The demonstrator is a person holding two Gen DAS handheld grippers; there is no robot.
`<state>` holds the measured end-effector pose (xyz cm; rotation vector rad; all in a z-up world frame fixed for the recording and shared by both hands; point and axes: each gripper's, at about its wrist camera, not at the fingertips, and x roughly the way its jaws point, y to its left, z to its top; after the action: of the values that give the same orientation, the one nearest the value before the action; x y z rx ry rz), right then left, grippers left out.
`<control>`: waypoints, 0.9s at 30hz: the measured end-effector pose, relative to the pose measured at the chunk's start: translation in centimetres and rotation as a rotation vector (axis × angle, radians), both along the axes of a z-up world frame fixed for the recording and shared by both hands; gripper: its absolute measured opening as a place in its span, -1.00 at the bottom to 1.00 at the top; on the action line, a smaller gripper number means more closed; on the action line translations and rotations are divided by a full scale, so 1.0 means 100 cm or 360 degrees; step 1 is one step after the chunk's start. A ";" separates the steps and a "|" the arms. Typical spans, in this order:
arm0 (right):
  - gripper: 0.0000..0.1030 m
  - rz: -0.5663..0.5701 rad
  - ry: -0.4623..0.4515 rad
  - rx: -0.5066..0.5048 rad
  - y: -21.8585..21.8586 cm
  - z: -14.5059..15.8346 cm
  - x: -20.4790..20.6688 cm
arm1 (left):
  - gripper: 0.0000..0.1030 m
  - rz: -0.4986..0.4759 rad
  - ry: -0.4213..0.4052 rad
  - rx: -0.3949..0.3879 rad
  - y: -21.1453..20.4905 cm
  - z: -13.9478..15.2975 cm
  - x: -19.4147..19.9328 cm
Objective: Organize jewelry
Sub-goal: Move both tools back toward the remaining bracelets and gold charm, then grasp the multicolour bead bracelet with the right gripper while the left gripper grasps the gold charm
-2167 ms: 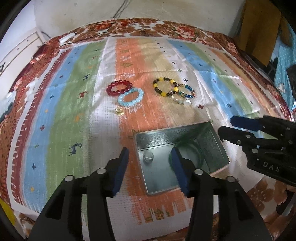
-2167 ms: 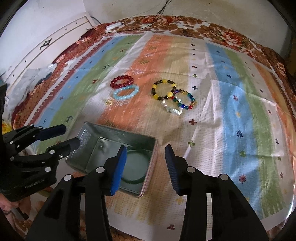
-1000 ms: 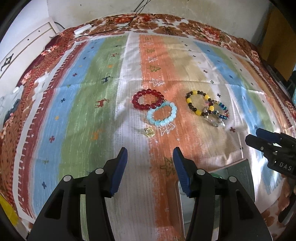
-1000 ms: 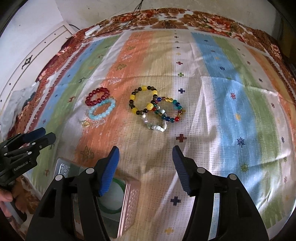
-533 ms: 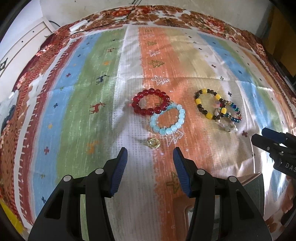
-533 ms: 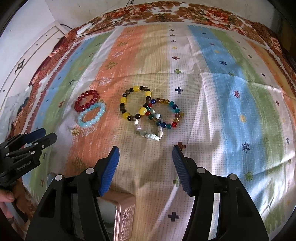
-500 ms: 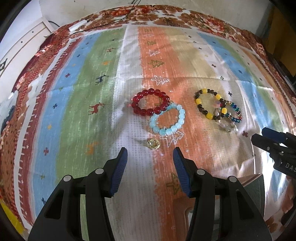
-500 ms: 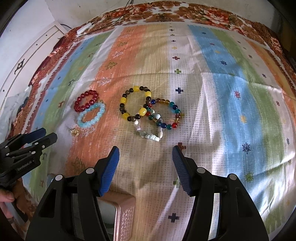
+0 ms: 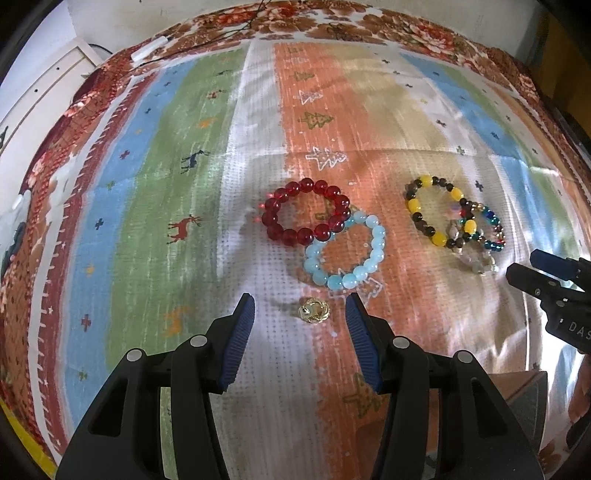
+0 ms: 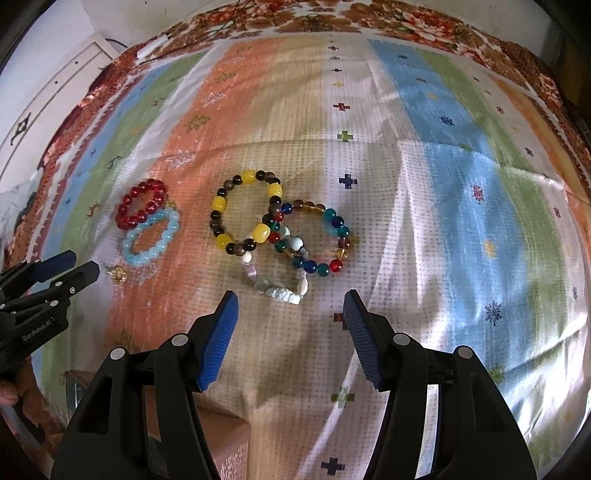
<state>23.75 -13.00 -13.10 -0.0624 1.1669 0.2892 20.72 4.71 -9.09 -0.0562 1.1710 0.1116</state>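
Several bead bracelets lie on the striped cloth. A red bracelet [image 9: 306,211] touches a light blue bracelet [image 9: 345,253]; just below them sits a small gold ring [image 9: 314,311]. My left gripper [image 9: 300,312] is open, its tips on either side of the ring and above it. To the right lie a yellow-and-dark bracelet [image 10: 246,212], a multicoloured bracelet [image 10: 314,236] and a pale stone bracelet [image 10: 280,282], overlapping. My right gripper [image 10: 290,306] is open just below the pale one, holding nothing. A corner of the metal tin [image 10: 229,448] shows behind my right fingers.
The striped cloth [image 10: 443,184] covers a bed with a floral border [image 9: 369,26]. A white cabinet [image 9: 44,85] stands at the far left. The tin's edge [image 9: 524,398] also appears at the lower right of the left wrist view.
Both grippers have moved forward and down toward the jewelry, away from the tin. The bracelets and ring now look larger and nearer. Neither gripper's opening has changed.
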 end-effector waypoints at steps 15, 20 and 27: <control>0.15 -0.0061 0.0077 -0.0073 0.003 -0.027 0.029 | 0.00 -0.0055 0.0096 -0.0039 -0.003 -0.025 0.015; 0.15 -0.0084 0.0097 -0.0097 0.005 -0.035 0.037 | -0.05 -0.0091 0.0125 -0.0067 -0.005 -0.032 0.015; 0.15 -0.0057 0.0090 -0.0191 0.015 -0.041 0.040 | -0.09 -0.0125 0.0125 -0.0049 -0.004 -0.038 0.021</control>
<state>27.74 -11.52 -17.23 -0.1392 1.2398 0.1904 22.82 4.27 -12.90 -0.0332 1.2521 0.0263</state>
